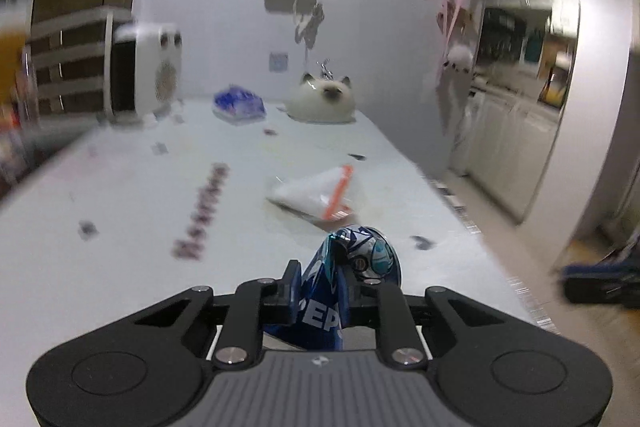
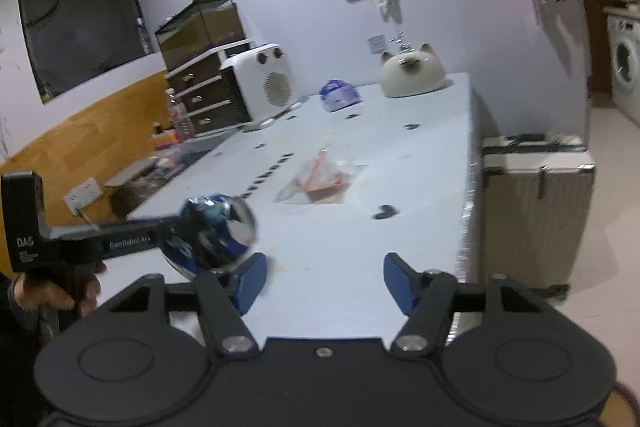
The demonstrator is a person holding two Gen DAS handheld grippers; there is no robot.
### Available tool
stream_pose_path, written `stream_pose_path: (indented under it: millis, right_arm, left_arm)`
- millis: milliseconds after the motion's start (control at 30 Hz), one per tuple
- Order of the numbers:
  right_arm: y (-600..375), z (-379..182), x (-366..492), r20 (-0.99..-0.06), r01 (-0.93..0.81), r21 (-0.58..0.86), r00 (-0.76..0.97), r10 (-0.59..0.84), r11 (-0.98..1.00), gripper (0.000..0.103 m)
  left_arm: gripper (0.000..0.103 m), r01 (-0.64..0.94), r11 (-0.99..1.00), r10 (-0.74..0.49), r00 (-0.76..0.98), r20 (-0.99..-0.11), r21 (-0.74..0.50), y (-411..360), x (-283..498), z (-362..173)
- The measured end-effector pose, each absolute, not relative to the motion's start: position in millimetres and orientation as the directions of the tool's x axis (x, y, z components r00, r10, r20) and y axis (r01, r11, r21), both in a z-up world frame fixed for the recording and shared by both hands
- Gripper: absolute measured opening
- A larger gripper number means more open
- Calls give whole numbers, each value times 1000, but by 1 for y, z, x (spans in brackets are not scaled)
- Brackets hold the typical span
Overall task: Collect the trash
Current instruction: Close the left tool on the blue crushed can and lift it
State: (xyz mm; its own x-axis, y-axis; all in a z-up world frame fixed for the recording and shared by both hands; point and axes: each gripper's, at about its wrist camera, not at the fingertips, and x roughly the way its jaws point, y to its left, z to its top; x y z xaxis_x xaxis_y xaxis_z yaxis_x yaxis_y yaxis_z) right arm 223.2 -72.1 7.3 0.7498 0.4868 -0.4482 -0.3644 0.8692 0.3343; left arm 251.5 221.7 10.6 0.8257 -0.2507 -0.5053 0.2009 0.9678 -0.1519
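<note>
My left gripper (image 1: 320, 271) is shut on a crushed blue Pepsi can (image 1: 352, 259) and holds it above the near part of the pale table (image 1: 140, 227). In the right wrist view the left gripper (image 2: 200, 227) shows at the left, still holding the can (image 2: 218, 231). My right gripper (image 2: 324, 277) is open and empty over the near table edge. A clear plastic bag with an orange strip (image 1: 316, 193) lies flat mid-table; it also shows in the right wrist view (image 2: 320, 179). A crumpled blue-white wrapper (image 1: 238, 105) lies at the far end, also in the right wrist view (image 2: 338, 95).
A white heater (image 2: 266, 83) and a cat-shaped ornament (image 2: 412, 73) stand at the table's far end. A drawer unit (image 2: 208, 95) is at the left. A beige suitcase (image 2: 536, 203) stands beside the table's right edge. Small dark stickers (image 2: 384, 211) dot the tabletop.
</note>
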Motion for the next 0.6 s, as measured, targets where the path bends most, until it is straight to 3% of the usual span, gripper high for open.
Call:
stream_pose_path:
  millis: [133,233,400,467,600]
  right_arm:
    - [-59,5,229,-433,-382,420,713,552,823,58]
    - [-47,-2,232,-421,-408,472,674,607,781,55]
    - [-28,-19,236,-462,-426,493,611,643,759,53]
    - [-24,-25,238,-472,-426,513,585,659,745,47]
    - [-19,-31,235,-470,-449,512,567,676,732,46]
  left_arm:
    - [20,175,907,-370,764,-528,-383,231,243,11]
    - [20,157,863,-424,741,-520,-481,234,235,3]
    - [21,172,812,-500,697,-514,-558,234,221,-5]
    - [21,191,781,-549,663,-509,-595,231,216,-11]
    - [22,196,782,-548,668,-504,-591,229,207,-16]
